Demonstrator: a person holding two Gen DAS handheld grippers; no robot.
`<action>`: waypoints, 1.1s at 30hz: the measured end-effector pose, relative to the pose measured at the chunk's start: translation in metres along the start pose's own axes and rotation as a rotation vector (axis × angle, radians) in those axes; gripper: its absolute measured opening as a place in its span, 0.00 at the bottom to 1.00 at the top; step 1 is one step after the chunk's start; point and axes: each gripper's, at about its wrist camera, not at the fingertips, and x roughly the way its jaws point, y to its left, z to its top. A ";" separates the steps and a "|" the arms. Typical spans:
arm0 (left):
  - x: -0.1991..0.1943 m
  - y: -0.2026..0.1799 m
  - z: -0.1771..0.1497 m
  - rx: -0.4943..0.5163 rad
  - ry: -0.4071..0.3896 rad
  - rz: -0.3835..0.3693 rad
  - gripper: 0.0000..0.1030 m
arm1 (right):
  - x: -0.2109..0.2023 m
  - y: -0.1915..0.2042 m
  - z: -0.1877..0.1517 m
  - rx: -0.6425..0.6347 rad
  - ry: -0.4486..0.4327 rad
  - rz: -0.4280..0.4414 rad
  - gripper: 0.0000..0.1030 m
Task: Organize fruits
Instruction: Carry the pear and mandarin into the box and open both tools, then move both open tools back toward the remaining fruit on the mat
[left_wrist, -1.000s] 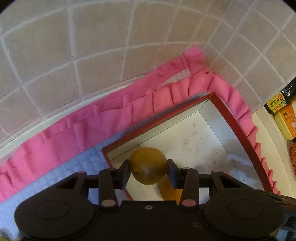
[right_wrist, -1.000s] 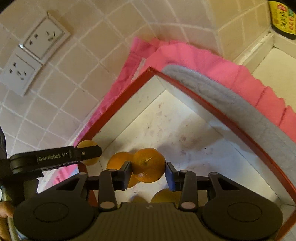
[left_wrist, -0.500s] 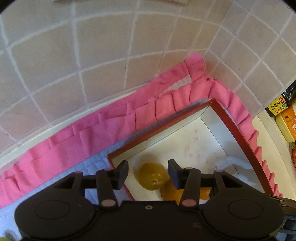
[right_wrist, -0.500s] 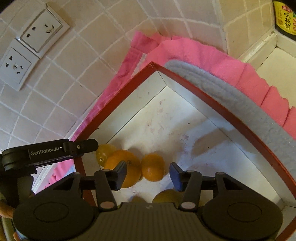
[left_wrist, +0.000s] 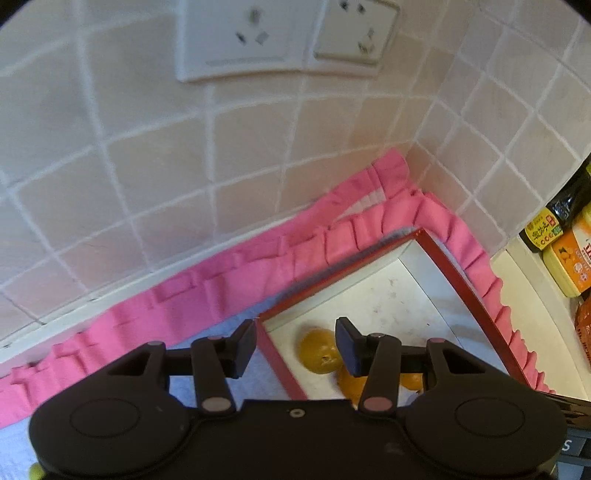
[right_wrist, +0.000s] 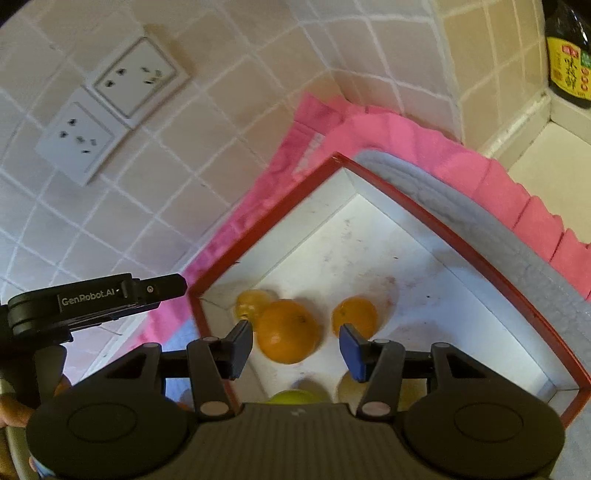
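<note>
A red-rimmed tray (left_wrist: 465, 291) with a white floor sits on a pink frilled cloth (left_wrist: 221, 295) against the tiled wall. My left gripper (left_wrist: 295, 347) hovers open above the tray's left corner. A yellow-brown fruit (left_wrist: 319, 352) lies loose below it, with an orange (left_wrist: 351, 384) partly hidden behind the right finger. My right gripper (right_wrist: 295, 347) is also open and holds nothing. Under it in the tray (right_wrist: 461, 251) lie a large orange (right_wrist: 288, 332), a small orange (right_wrist: 354, 317) and a yellowish fruit (right_wrist: 253, 301). The left gripper (right_wrist: 162, 290) shows from the side at the tray's left rim.
Two wall sockets (left_wrist: 280, 37) sit above the cloth. A dark sauce bottle (right_wrist: 569, 62) and an orange box (left_wrist: 569, 258) stand on a ledge at the right. A green-yellow fruit (right_wrist: 291, 397) peeks out under the right gripper's body. A hand (right_wrist: 11, 413) shows at the lower left.
Both grippers let go of their fruit and opened. Both then rose away from the tray, so the fruits look smaller and lie on the tray floor.
</note>
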 end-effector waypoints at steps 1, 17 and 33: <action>-0.006 0.004 0.000 -0.005 -0.007 0.002 0.55 | -0.003 0.005 -0.001 -0.009 -0.004 0.001 0.53; -0.089 0.092 -0.041 -0.074 -0.084 0.098 0.59 | -0.013 0.084 -0.029 -0.106 0.037 0.106 0.53; -0.116 0.211 -0.119 -0.216 -0.035 0.206 0.59 | 0.026 0.164 -0.087 -0.185 0.166 0.173 0.53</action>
